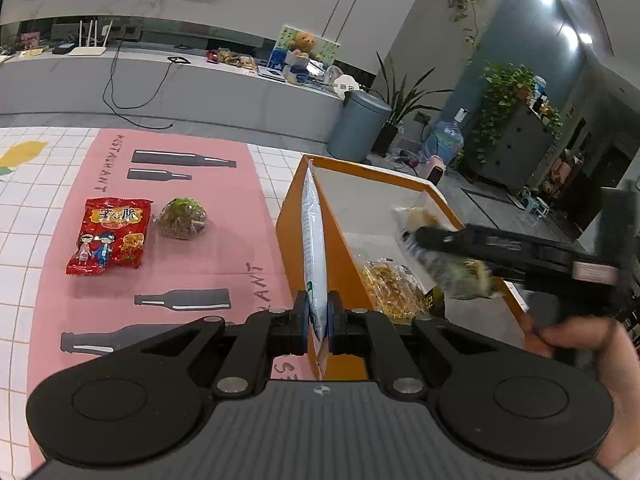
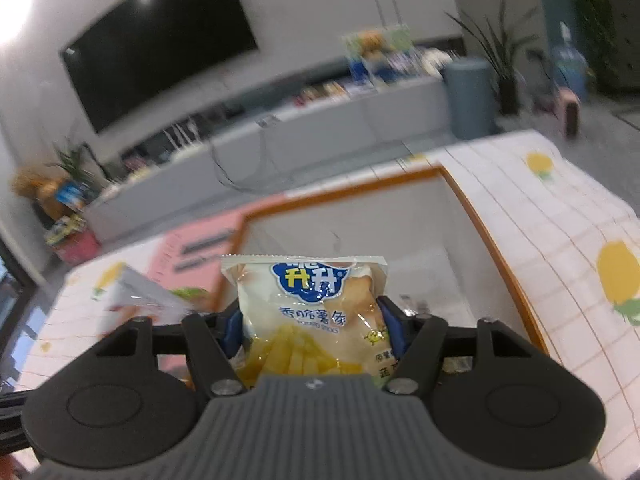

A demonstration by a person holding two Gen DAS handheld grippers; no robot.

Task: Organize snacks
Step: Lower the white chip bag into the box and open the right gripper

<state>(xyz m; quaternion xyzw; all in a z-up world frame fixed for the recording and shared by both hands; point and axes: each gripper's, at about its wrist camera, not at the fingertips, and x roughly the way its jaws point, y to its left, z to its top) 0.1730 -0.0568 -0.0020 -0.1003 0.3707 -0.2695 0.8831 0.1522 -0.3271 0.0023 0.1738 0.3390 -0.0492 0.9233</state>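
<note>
- The left wrist view rides on the left gripper (image 1: 318,320), looking forward and down along its fingers, close above the pink mat (image 1: 168,240) and the left wall of the orange box (image 1: 298,232).
- The right wrist view rides on the right gripper (image 2: 312,326), tilted down over the same orange box (image 2: 472,216) from its near side; it is blurred.
- Both views share the box, the checked tablecloth (image 1: 24,200), and the grey counter (image 1: 200,84) and television (image 2: 160,44) behind.

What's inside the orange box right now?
Inside the orange box, a golden-wrapped snack lies on the pale floor. The right gripper with its potato-stick bag hovers above, hiding part of the floor.
</note>
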